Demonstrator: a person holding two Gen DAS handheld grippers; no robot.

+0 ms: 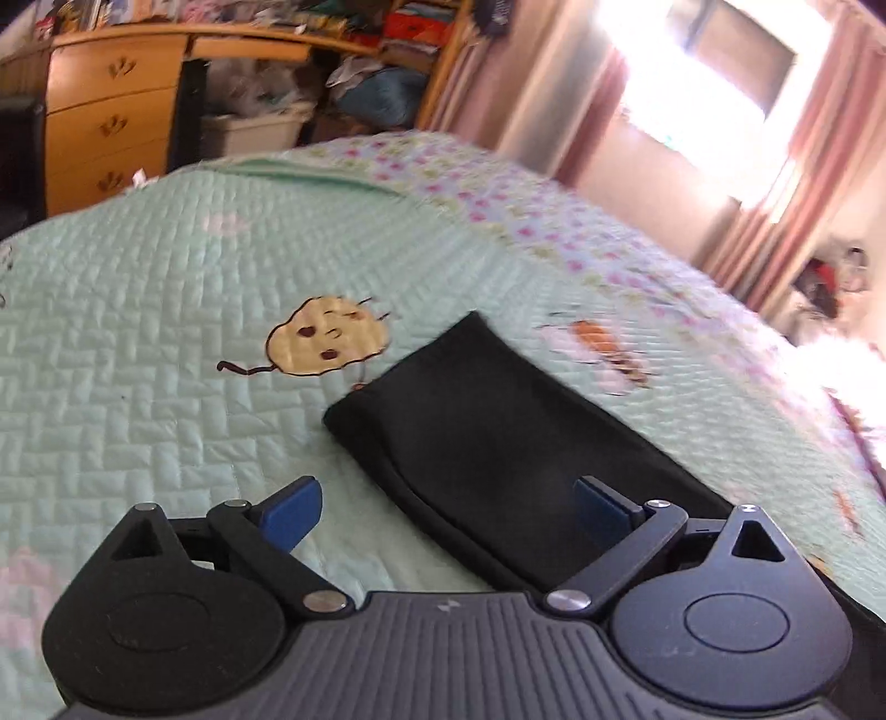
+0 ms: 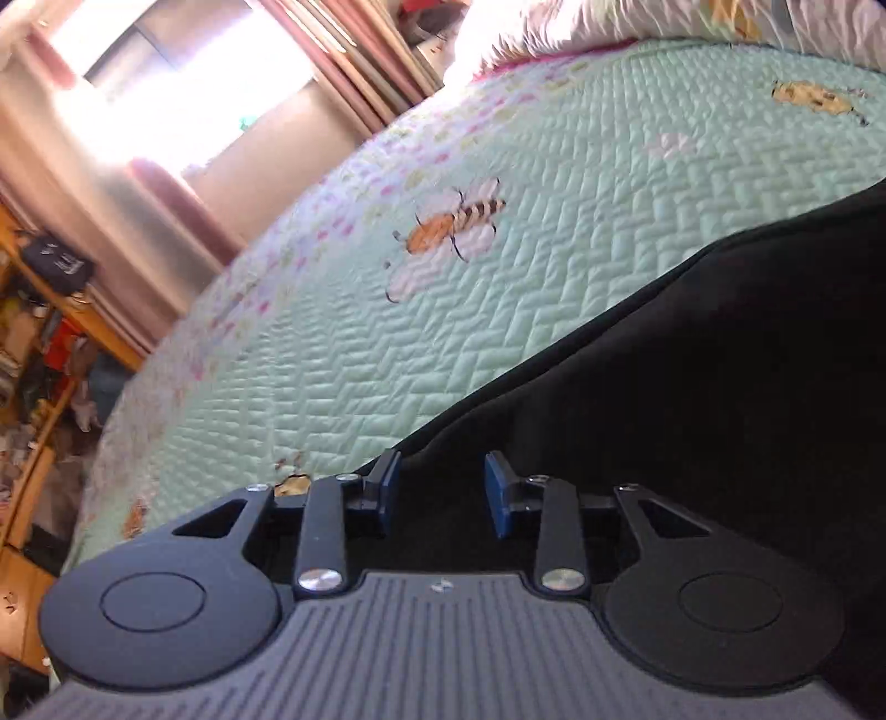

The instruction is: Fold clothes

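Home bedroom: bed point(image 1: 138, 310) with quilted green bee-print cover, wooden dresser point(image 1: 105, 116), cluttered shelves point(image 1: 410, 33), pink curtains point(image 1: 786, 183) at a bright window point(image 1: 714, 50).

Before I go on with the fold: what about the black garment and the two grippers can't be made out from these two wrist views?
- Black garment: its near end is hidden behind the left gripper body; in the right wrist view it runs off the right edge.
- What kind of garment it is: too dark, no seams readable.
- Right gripper: jaws apart, but cloth contact is lost in black on black.
- Shelves: blurred.
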